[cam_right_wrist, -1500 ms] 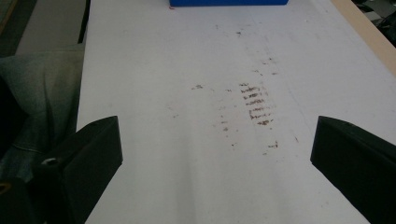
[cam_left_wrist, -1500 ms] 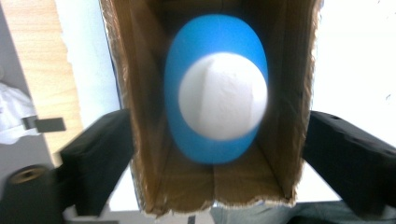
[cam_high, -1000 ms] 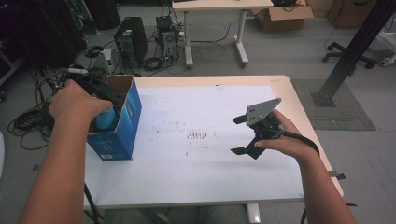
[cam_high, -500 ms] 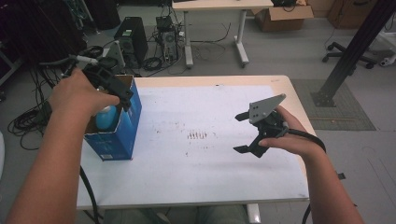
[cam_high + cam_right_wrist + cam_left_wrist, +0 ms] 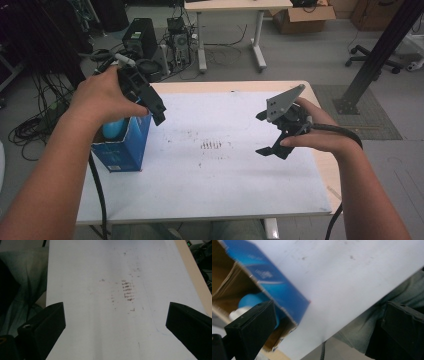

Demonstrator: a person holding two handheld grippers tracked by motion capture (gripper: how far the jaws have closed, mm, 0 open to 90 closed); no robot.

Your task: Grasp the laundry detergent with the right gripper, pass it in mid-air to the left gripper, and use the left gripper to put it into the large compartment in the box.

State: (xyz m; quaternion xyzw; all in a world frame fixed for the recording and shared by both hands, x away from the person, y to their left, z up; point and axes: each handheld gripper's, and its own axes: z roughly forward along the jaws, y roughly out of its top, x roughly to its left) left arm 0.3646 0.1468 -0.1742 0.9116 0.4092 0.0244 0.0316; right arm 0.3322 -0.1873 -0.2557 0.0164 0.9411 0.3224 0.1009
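The bench (image 5: 220, 190) is showing a white top with a tan edge running along its far and right sides. A patch of small dark marks (image 5: 212, 145) is sitting near its middle. Beyond the bench, a black computer tower (image 5: 137, 35) is standing on the grey floor amid tangled cables (image 5: 30, 127). A second, pale table (image 5: 230, 6) is standing farther back, with a cardboard carton (image 5: 302, 17) lying beside it. At the far right, an office chair base (image 5: 372, 52) is resting beside a slanting dark post (image 5: 385, 45).
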